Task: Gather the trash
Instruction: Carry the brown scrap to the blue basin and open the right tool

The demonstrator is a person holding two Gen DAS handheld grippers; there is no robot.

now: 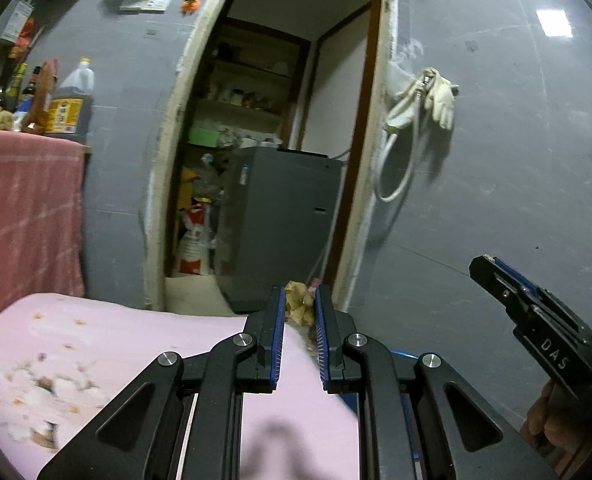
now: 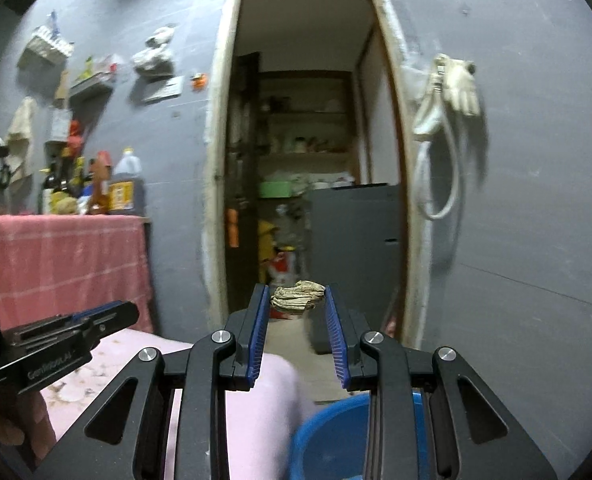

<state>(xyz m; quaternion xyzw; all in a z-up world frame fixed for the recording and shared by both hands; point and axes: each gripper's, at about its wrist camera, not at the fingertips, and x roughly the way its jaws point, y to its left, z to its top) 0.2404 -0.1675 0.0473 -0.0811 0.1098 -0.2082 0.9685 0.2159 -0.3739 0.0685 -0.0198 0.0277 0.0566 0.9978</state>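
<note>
In the left wrist view my left gripper (image 1: pixel 299 300) is shut on a crumpled tan scrap of trash (image 1: pixel 300 305) pinched at its fingertips. In the right wrist view my right gripper (image 2: pixel 297 298) is shut on a wadded beige paper scrap (image 2: pixel 297 299) held between its blue pads. Both grippers are lifted and point at a doorway in a grey wall. The right gripper (image 1: pixel 495 276) shows at the right of the left wrist view, the left gripper (image 2: pixel 108 314) at the lower left of the right wrist view.
A pink flowered surface (image 1: pixel 96 344) lies below the grippers. A blue tub (image 2: pixel 335 440) sits low under the right one. A pink-cloth table (image 2: pixel 72 268) with bottles (image 2: pixel 126 188) stands left. A grey appliance (image 1: pixel 284 224) fills the doorway; gloves and hose (image 2: pixel 451 92) hang right.
</note>
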